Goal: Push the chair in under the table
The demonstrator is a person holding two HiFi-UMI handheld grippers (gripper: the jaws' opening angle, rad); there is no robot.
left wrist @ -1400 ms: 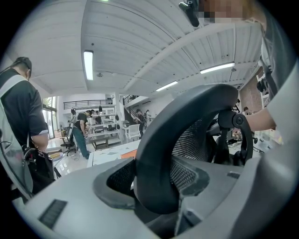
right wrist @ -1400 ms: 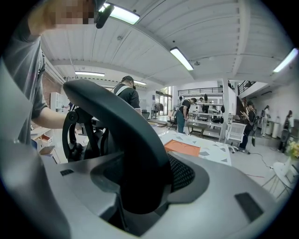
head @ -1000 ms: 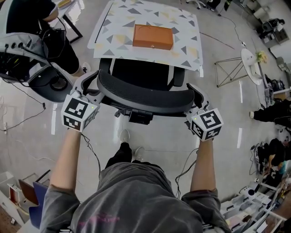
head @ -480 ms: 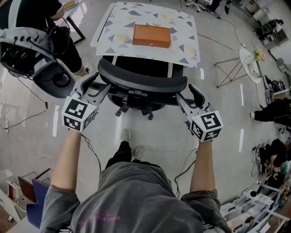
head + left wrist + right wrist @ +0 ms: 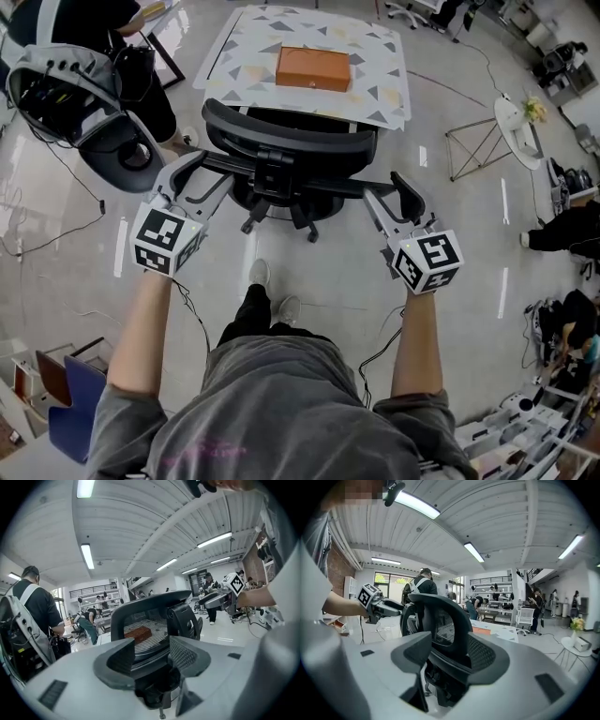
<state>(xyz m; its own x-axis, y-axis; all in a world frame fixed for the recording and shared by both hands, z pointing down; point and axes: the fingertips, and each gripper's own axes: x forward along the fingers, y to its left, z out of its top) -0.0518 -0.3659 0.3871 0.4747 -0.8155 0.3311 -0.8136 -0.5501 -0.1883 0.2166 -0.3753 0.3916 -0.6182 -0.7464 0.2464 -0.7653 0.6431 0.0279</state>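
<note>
The chair [image 5: 281,141] sat mostly under the desk [image 5: 380,98], its backrest near the edge; little pushing seemed left. The left claw [image 5: 202,173] and right claw [image 5: 386,192] gaped wide at its back, gripping nothing.

The seat of the black mesh office chair [image 5: 281,141] lies out of sight beneath its own backrest and the table with the white top patterned in grey and yellow triangles [image 5: 234,47], whose legs are hidden too. In both gripper views the grey gripper bodies cover most of the chair below its backrest. Whether the left gripper [image 5: 211,169] or the right gripper [image 5: 382,186] touches the chair's frame cannot be told; perhaps they stand just short. The head view's edge cuts off the dark-clothed person [image 5: 150,94] at upper left
</note>
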